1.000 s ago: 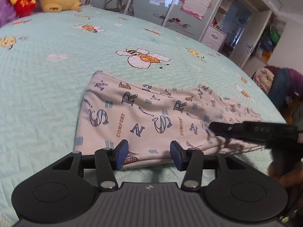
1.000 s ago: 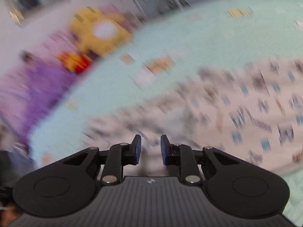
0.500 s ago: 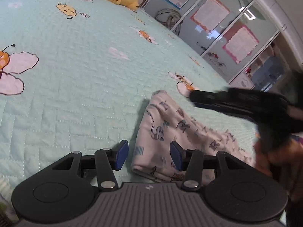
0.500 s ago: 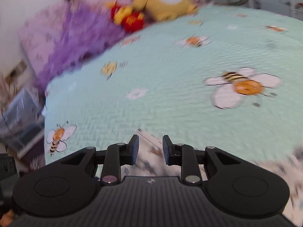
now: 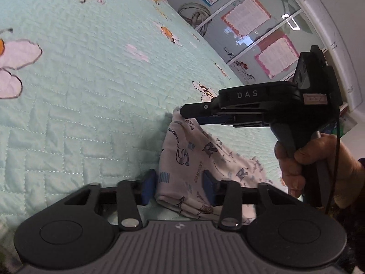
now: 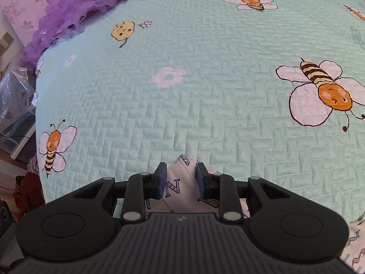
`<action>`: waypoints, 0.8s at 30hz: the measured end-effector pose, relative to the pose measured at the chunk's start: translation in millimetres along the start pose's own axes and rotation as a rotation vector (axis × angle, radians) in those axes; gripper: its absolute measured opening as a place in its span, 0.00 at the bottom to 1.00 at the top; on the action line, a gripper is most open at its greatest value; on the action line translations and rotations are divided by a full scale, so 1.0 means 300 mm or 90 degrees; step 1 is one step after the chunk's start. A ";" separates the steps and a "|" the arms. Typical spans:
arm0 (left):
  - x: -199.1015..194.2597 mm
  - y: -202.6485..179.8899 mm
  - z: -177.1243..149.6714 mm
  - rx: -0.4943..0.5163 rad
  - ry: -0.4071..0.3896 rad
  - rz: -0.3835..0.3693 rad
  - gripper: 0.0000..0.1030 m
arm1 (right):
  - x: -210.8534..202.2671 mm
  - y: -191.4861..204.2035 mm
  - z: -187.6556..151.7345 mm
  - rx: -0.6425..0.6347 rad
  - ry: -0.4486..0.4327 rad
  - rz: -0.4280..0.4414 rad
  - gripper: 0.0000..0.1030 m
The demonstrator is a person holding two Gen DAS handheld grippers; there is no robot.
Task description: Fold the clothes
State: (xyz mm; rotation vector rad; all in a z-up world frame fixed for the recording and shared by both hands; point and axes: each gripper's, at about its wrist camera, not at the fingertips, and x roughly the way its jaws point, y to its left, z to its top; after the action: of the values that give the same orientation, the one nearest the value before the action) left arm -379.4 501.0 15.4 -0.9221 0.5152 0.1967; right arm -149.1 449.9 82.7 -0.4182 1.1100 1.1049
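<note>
- Left wrist view: the garment (image 5: 200, 159) is a white cloth printed with grey-blue letters and orange words. It lies folded into layers on the mint quilted bedspread (image 5: 91, 91), with one corner lifted off the bed.
- Same view: the left gripper (image 5: 180, 188) points down at the near folded edge. Its blue pads stand on either side of that edge, and the jaws are closing; the left pad is just beside the cloth and the right pad seems to meet it, so no firm pinch shows.
- Same view: the right gripper (image 5: 184, 112) reaches in level from the right edge, marked "DAS". A hand (image 5: 296, 164) grasps its handle. Its tip sits at the raised corner of the cloth; this side-on angle does not show the gap between its fingers.
- Right wrist view: the right gripper (image 6: 181, 180) points steeply down over the bedspread (image 6: 205, 91), which carries bee and flower prints. The garment (image 6: 180, 187) rises in a peak between the blue pads, which stand narrowly apart with cloth filling the gap, apparently pinching it.
- Same view: a purple ruffled pillow (image 6: 68, 11) lies at the far left of the bed.
</note>
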 end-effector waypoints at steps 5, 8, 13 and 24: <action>0.021 0.034 0.013 -0.035 0.021 -0.012 0.12 | 0.034 0.050 0.026 -0.047 0.036 -0.027 0.28; 0.005 0.032 0.003 -0.033 0.021 -0.015 0.06 | 0.030 0.069 0.024 -0.077 0.028 -0.059 0.05; -0.012 0.017 -0.012 -0.016 0.020 0.005 0.06 | 0.013 -0.008 0.023 0.009 -0.010 -0.044 0.04; -0.004 -0.023 -0.010 0.019 0.005 0.016 0.07 | -0.018 -0.008 0.020 0.032 -0.065 -0.005 0.21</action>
State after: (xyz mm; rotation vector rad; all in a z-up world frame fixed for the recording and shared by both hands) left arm -378.7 494.5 19.5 -0.8880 0.5355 0.2072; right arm -144.2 450.6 89.3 -0.3228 1.0428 1.0778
